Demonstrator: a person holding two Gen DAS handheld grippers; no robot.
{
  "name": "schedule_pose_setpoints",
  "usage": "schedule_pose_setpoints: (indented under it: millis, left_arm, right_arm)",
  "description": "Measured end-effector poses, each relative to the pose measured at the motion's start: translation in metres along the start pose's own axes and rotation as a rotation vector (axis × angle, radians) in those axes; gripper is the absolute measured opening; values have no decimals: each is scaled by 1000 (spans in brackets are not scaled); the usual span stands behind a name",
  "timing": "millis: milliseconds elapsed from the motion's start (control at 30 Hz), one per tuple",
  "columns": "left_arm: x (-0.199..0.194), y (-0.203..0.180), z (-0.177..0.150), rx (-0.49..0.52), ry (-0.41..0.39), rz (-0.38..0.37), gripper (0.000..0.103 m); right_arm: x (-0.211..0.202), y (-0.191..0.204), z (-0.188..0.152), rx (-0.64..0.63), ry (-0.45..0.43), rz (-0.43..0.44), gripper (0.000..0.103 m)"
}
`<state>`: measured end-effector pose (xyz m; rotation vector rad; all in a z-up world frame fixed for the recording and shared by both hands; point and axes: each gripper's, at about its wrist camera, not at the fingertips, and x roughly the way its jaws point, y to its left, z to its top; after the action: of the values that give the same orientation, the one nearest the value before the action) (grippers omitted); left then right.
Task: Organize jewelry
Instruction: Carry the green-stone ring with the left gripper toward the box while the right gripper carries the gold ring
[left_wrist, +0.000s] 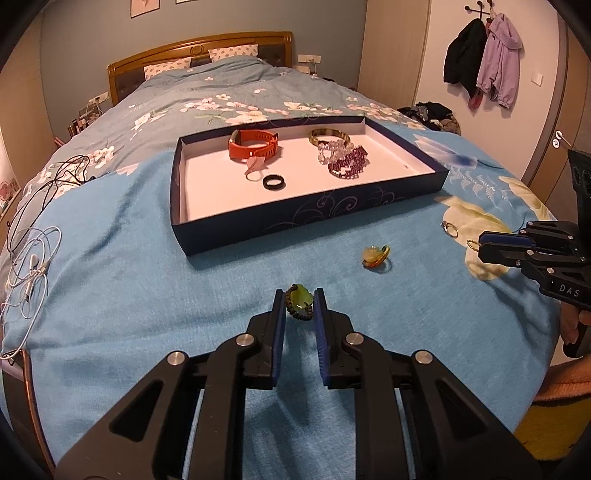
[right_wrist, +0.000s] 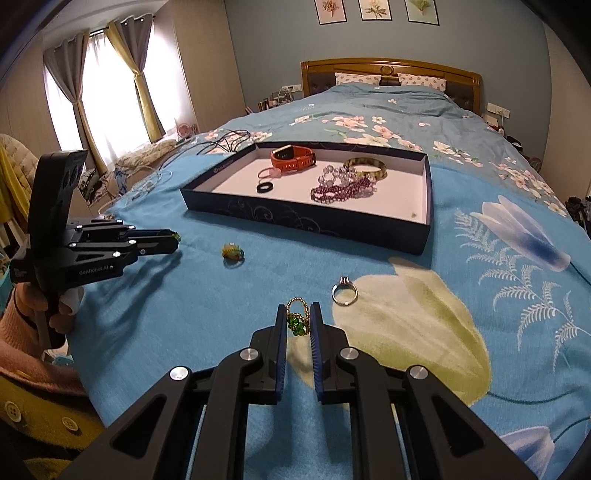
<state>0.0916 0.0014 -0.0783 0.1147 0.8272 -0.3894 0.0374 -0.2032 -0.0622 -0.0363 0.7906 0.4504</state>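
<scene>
My left gripper (left_wrist: 299, 304) is shut on a green jade ring (left_wrist: 298, 302) with a dark braided band, just above the blue bedspread. My right gripper (right_wrist: 298, 319) is shut on a gold ring with green stones (right_wrist: 297, 320). A yellow stone ring (left_wrist: 375, 256) lies on the bedspread between the grippers; it also shows in the right wrist view (right_wrist: 232, 252). A silver ring (right_wrist: 344, 291) lies just right of my right gripper. The dark blue tray (left_wrist: 295, 218) holds an orange watch (left_wrist: 253, 144), a black ring (left_wrist: 274, 181), a bangle (left_wrist: 328, 135) and purple bead bracelets (left_wrist: 347, 162).
The tray stands on the bed (left_wrist: 147, 277) beyond both grippers. White and black cables (left_wrist: 33, 266) lie at the bed's left edge. The headboard (left_wrist: 199, 48) and pillows are far behind. Jackets (left_wrist: 484, 59) hang on the right wall.
</scene>
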Motion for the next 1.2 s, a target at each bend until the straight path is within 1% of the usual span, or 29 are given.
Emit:
schedule_pose_setpoints:
  millis: [467,1200]
  left_arm:
    - [-22,-5,12,-3,-85,-25,15]
    - [-30,-5,31,-19,-153,-39,15]
  right_arm:
    - [-2,3,12,15,-51,27,10]
    - [-2,2,40,-5,-118,29,10]
